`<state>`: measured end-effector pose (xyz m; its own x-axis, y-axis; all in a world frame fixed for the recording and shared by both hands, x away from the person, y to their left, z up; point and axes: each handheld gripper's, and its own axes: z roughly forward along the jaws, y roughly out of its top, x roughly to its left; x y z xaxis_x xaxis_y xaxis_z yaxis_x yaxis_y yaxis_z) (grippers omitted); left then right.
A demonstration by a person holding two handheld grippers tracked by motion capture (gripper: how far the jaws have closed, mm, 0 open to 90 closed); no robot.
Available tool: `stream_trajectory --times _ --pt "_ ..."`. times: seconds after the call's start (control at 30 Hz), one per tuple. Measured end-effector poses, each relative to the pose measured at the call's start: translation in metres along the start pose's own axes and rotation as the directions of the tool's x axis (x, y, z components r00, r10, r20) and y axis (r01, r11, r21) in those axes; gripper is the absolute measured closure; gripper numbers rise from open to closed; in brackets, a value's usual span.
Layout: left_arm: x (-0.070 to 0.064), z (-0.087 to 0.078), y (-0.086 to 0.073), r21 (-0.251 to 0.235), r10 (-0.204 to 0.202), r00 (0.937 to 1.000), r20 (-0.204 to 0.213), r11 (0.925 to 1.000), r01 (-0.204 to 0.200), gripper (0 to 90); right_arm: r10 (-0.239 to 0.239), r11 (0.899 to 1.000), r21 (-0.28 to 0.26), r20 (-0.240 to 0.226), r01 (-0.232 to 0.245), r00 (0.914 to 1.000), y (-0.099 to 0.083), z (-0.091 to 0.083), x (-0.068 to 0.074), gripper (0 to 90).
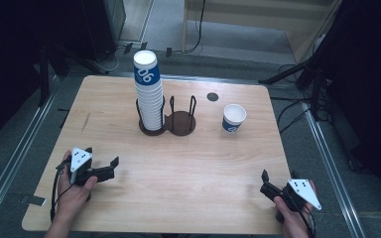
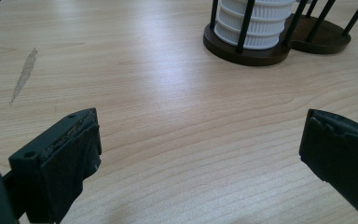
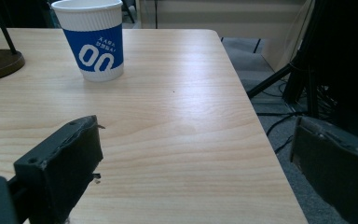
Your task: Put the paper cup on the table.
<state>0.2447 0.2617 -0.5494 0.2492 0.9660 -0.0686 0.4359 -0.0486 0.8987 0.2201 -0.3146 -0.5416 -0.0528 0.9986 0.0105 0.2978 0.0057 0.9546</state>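
While you hold both grippers low at the near edge, the stock reads so:

Table (image 1: 188, 163): pale wood, rounded corners; a grey scuff (image 2: 24, 74) marks its left part, a dark round spot (image 1: 212, 96) sits near the far edge.

Left gripper (image 1: 110, 167): in your left hand (image 1: 74, 191) at the near left, just above the wood. Jaws spread wide, nothing between them; the left gripper view shows bare wood in the gap.

Right gripper (image 1: 264, 182): in your right hand (image 1: 292, 218) at the near right corner. Jaws parted wide and empty; in the right gripper view the far jaw hangs past the table's right edge, over the floor.

Cup (image 1: 233, 118): single paper cup, white ribbed top, blue band with white print. Upright, mouth up, right of centre toward the far side. Well apart from both grippers, ahead and left of your right one, also seen at (image 3: 93, 39).

Holder (image 1: 171, 121): dark two-ring base with thin black uprights, at the table's middle, far half. Cup stands to its right, not touching.

Stack (image 1: 148, 91): tall column of nested cups in the holder's left ring, rising far above the uprights. Right ring empty.

Floor: grey, with cables and black stand legs to the right.
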Motion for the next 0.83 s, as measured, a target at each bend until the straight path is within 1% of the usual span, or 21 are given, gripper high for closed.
stream_trajectory --times 0.17,0.23,0.27,0.33,0.37,0.4,0.53,0.67,0.83 --pt "0.0 0.0 0.0 0.001 -0.001 1.0 0.001 1.0 0.001 0.0 0.003 1.0 0.003 0.01 -0.003 0.9999 -0.003 -0.007 -0.004 2.3" --pt "0.0 0.0 0.0 0.002 -0.002 1.0 0.001 1.0 0.002 0.0 -0.001 1.0 0.009 0.02 0.001 0.9998 -0.005 -0.01 -0.005 2.3" --pt "0.001 0.0 0.0 0.004 -0.003 1.0 0.002 1.0 0.003 0.0 -0.003 1.0 0.004 0.027 0.003 0.9996 -0.006 -0.011 -0.005 2.3" --pt "0.001 0.001 0.0 0.004 -0.005 1.0 0.001 1.0 0.005 0.0 0.002 1.0 0.006 0.031 -0.002 0.9995 -0.008 -0.013 -0.004 2.4" --pt "0.001 0.001 0.0 0.004 -0.006 1.0 0.0 1.0 0.006 0.0 -0.006 1.0 0.014 0.03 0.005 0.9995 -0.009 -0.013 -0.004 2.4" --pt "0.001 0.001 0.0 0.005 -0.005 1.0 0.0 1.0 0.005 0.0 -0.016 1.0 0.006 0.032 0.016 0.9994 -0.009 -0.014 -0.003 2.4" --pt "0.001 0.001 0.0 0.008 -0.006 1.0 -0.002 1.0 0.006 0.0 -0.025 1.0 0.011 0.04 0.024 0.9989 -0.009 -0.014 -0.002 2.4" --pt "0.001 0.001 0.001 0.012 -0.007 1.0 -0.002 0.9999 0.007 0.0 -0.046 0.999 0.008 0.043 0.046 0.998 -0.01 -0.014 0.001 2.4" --pt "0.001 0.002 0.001 0.018 -0.012 0.9999 -0.004 0.9998 0.012 0.0 -0.042 0.999 0.011 0.04 0.042 0.9983 -0.009 -0.013 0.0 2.4"
